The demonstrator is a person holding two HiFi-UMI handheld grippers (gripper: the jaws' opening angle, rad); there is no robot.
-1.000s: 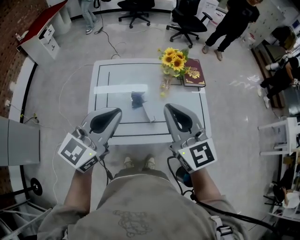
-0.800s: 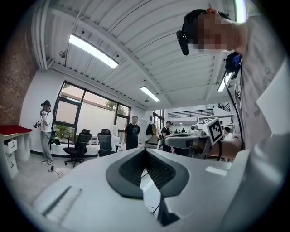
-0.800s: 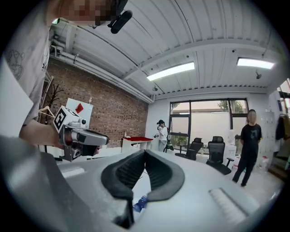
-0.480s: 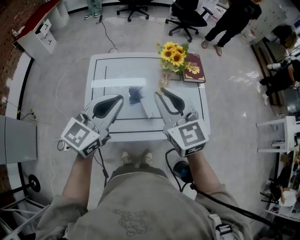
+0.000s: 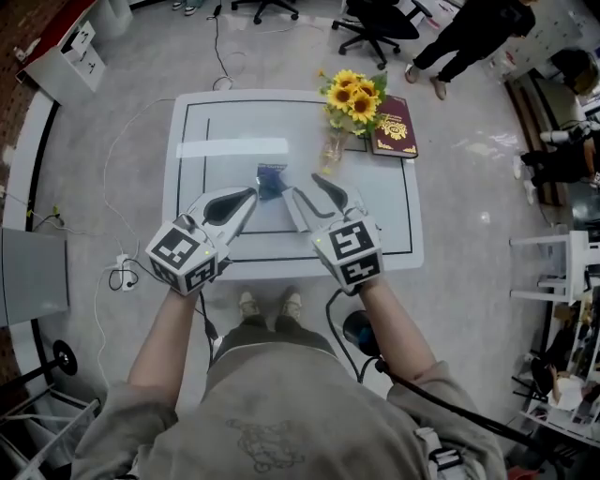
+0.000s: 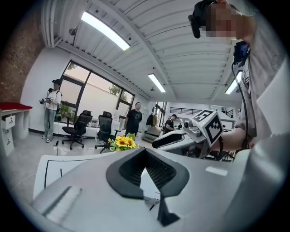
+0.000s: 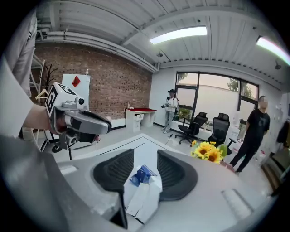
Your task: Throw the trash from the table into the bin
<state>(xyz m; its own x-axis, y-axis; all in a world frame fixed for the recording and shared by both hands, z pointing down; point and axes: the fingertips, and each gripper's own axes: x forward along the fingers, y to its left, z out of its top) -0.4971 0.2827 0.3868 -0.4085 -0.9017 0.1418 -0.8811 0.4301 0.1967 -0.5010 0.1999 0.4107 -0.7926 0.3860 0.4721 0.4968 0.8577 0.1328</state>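
R tool (image 7: 145, 156): jaws apart, have just been opening, nothing gripped. Thru the gap btwn them show a crumpled blue wrapper (image 7: 141, 174) and a white paper scrap (image 7: 144, 199), both lying on the counter (image 5: 216, 122). The scrap is nearer the tool and the wrapper sits at its far end. The pads press on neither. Can't tell if the jaw tips touch the counter.

L tool (image 6: 145, 152): jaws closed tip to tip, empty, pointing roughly level over the counter's near half. In the head view its tip is just left of the wrapper, not touching it. The two tools sit side by side, close together, both aimed at the middle of the counter.

Farther out: the counter is white w/ a black line round its top. Toward its far right stands a glass vase (image 5: 333, 150) w/ sunflowers (image 5: 356, 94). A dark red book (image 5: 394, 127) lies flat just right of them, at the far right corner.

Round the counter is grey floor (image 5: 112, 187) w/ a thin cable (image 5: 122, 169) on the left. Beyond the far edge are black office chairs (image 5: 375, 23) and a person (image 5: 469, 33) standing.
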